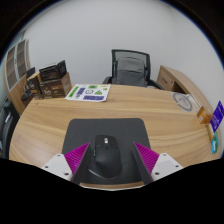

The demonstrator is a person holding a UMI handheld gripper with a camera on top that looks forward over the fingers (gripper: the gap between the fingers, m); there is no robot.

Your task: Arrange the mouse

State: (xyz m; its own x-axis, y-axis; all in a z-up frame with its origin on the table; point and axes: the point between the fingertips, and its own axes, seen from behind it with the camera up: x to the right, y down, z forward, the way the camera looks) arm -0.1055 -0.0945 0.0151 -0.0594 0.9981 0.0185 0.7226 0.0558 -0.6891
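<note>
A black computer mouse [104, 161] rests on a dark grey mouse pad [105, 130] on the wooden table [60, 115]. It stands between my two fingers, with a gap on each side. My gripper [111, 160] is open, its magenta pads [78, 156] flanking the mouse left and right. The mouse's near end sits close to the pad's front edge.
A colourful printed sheet [88, 93] lies on the table beyond the pad. Black boxes [50, 80] stand at the far left. A black office chair [128, 68] is behind the table. A round grey object [183, 101] and a blue item [213, 113] sit at the right.
</note>
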